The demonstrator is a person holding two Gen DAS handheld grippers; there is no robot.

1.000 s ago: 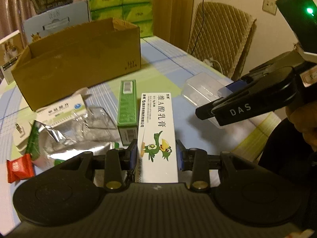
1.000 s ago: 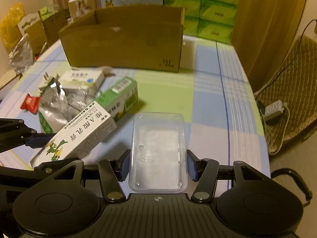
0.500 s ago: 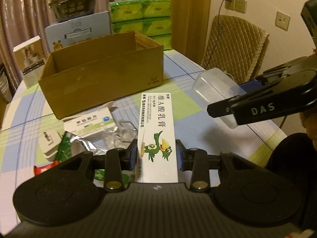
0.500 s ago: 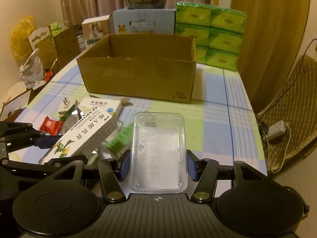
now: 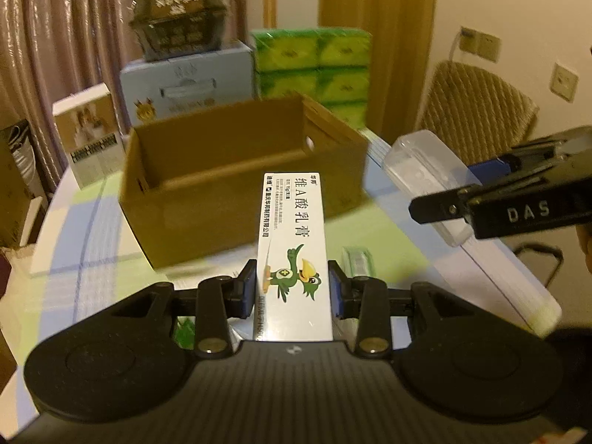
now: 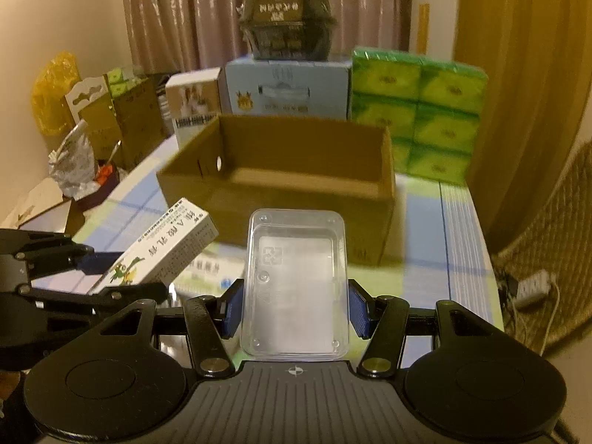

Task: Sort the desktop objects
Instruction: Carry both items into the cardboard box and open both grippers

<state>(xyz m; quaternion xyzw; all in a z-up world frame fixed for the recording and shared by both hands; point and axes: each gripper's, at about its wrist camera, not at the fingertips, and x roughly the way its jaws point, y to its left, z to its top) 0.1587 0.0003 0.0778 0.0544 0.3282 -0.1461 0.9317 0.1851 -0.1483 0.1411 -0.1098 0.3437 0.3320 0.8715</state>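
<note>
My left gripper [image 5: 292, 288] is shut on a long white ointment box [image 5: 292, 244] printed with a green bird, held above the table and pointing at the open cardboard box [image 5: 236, 181]. My right gripper [image 6: 294, 312] is shut on a clear plastic tray [image 6: 294, 281], also raised in front of the cardboard box [image 6: 296, 170]. In the left wrist view the clear tray [image 5: 429, 181] shows at the right, in the right gripper's black jaws. The ointment box [image 6: 162, 248] shows at the left of the right wrist view.
Behind the cardboard box stand green tissue packs [image 5: 314, 63], a light blue carton [image 5: 188, 81] with a dark container [image 5: 177, 14] on top, and a white box [image 5: 88, 133]. A white medicine box [image 6: 207, 270] lies on the checked tablecloth [image 5: 88, 229]. A wicker chair [image 5: 477, 107] stands at right.
Both grippers have risen with their loads and come closer to the cardboard box. The loose packets on the table have slipped out of view below the grippers.
</note>
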